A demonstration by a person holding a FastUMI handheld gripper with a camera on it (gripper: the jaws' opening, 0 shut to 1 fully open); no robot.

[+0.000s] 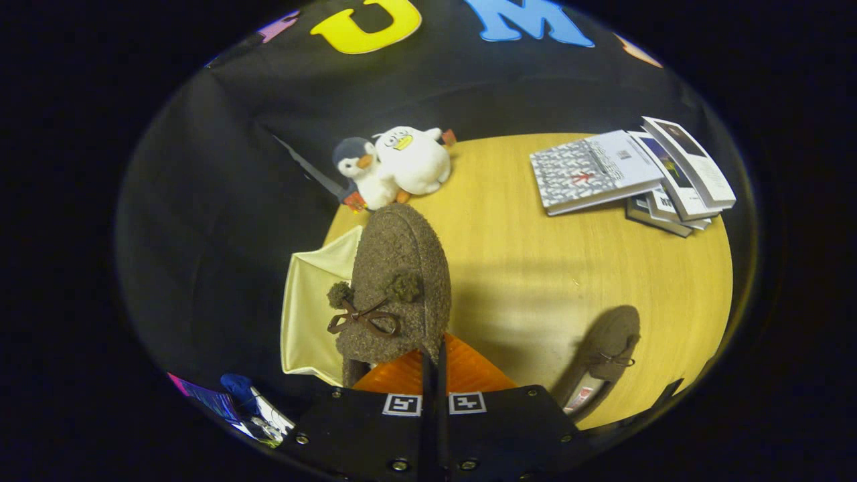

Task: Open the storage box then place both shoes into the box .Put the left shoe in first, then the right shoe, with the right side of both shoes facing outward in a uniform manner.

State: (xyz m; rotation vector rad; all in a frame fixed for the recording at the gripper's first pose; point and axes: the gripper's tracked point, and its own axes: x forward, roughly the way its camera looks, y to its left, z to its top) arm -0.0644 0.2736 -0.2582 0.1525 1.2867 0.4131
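Hand-held gripper [434,365] clamps brown shoe [395,281] above storage box [315,314].

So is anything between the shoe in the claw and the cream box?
Nothing visible. The claw is shut on the brown shoe, which hangs partly over the cream box. The other shoe lies off to the right, plush toys beyond.

Black screwed gripper [434,375] body — 2 square markers

table [535,281] | on it: shoe [602,355], books [629,174], plush toys [395,167], box [311,314]
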